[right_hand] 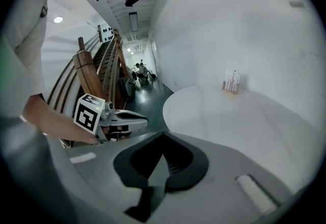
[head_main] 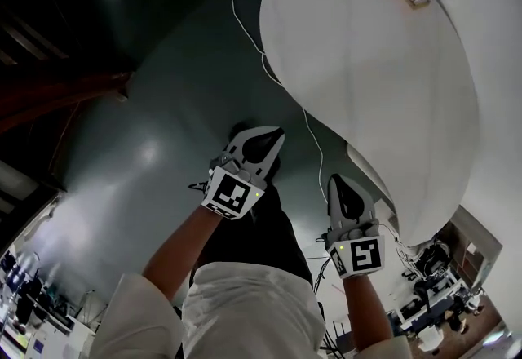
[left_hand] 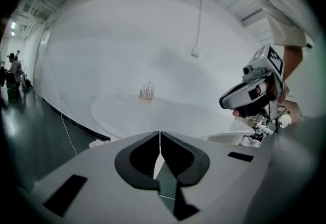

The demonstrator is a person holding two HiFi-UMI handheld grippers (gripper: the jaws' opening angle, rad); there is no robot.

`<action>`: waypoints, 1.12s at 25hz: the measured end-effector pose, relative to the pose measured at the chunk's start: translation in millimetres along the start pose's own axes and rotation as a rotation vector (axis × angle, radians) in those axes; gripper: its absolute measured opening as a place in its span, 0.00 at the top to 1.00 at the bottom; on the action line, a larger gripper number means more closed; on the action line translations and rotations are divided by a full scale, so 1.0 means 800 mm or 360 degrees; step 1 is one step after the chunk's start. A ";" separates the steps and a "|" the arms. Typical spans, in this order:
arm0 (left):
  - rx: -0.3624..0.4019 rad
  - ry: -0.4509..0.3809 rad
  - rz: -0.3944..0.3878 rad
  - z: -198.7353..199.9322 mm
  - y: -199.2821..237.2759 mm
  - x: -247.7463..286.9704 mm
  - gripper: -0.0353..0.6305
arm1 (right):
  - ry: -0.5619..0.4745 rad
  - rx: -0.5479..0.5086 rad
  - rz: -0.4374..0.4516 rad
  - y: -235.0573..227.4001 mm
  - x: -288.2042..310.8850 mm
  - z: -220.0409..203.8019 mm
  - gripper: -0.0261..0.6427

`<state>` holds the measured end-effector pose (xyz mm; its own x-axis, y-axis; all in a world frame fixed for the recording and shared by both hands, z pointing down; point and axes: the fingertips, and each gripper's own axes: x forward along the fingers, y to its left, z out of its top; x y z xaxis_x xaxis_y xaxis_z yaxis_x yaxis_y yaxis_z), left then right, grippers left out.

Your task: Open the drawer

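the left gripper (left_hand: 160, 134) and the right gripper (right_hand: 163, 134) are held beside a white round table (head_main: 367, 72), above the dark floor (head_main: 147, 145); on each, the jaws are pressed together with nothing between them. the drawer is shown in no view.

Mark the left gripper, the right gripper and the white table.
left gripper (head_main: 272, 135): head view, midway between its fingertips.
right gripper (head_main: 337, 180): head view, midway between its fingertips.
white table (head_main: 367, 72): head view, a bare part of the tabletop.
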<state>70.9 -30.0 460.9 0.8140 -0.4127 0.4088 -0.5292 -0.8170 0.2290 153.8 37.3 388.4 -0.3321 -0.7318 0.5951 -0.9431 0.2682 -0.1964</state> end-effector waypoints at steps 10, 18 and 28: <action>0.0134 0.0063 0.0000 -0.100 0.055 0.090 0.93 | 0.0126 -0.0061 0.0060 -0.004 0.077 -0.048 0.94; 0.0157 0.0097 0.0014 -0.160 0.084 0.153 0.82 | 0.0154 -0.0091 0.0104 0.007 0.124 -0.069 0.94; 0.0152 0.0138 0.0016 -0.199 0.088 0.237 0.71 | 0.0192 -0.0018 0.0106 -0.002 0.144 -0.103 0.94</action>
<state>149.4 -101.6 695.3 0.7828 -0.3879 0.4866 -0.5086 -0.8493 0.1411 118.0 4.0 521.2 -0.3888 -0.6316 0.6707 -0.9186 0.3213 -0.2300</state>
